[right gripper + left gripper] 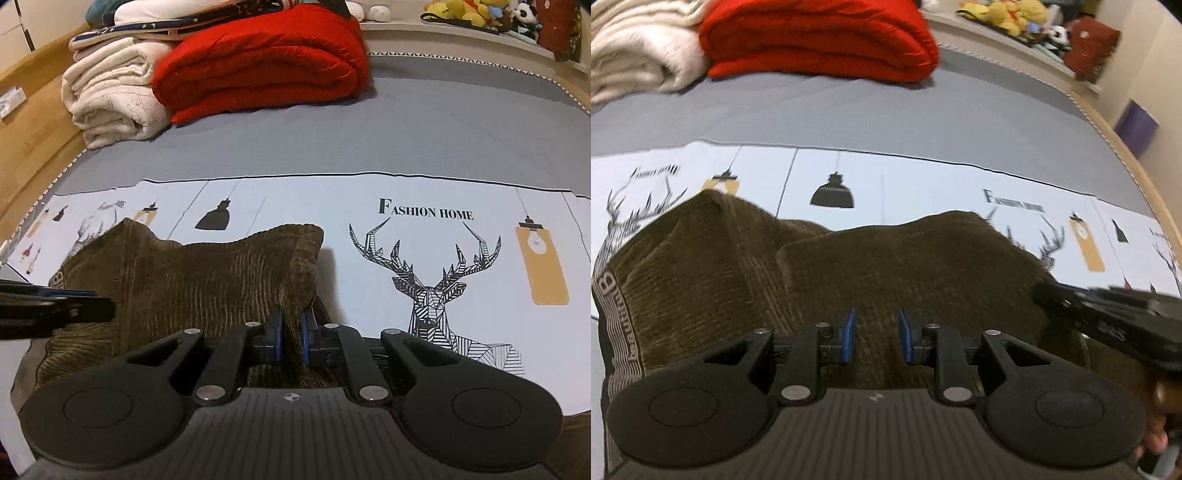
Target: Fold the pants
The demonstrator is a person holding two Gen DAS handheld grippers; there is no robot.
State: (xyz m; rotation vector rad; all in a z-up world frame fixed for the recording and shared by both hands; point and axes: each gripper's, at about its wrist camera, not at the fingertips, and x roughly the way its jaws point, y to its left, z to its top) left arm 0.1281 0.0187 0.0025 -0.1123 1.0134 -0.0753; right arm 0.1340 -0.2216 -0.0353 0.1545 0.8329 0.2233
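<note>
Brown corduroy pants (905, 266) lie bunched on a pale printed sheet (923, 184), their lettered waistband (613, 325) at the left. My left gripper (877, 334) hovers low over them, open, its blue pads (849, 332) a little apart with fabric under the gap. The right gripper's dark body (1108, 325) reaches in from the right. In the right wrist view, my right gripper (291, 339) is shut on a raised fold at the right edge of the pants (207, 280). The left gripper (55, 310) shows at the left edge.
A folded red quilt (266, 62) and a cream blanket (110, 99) are stacked at the far side of the grey bed (406, 129). Plush toys (465, 11) sit on a shelf behind. A wooden bed rim (33, 125) runs along the left.
</note>
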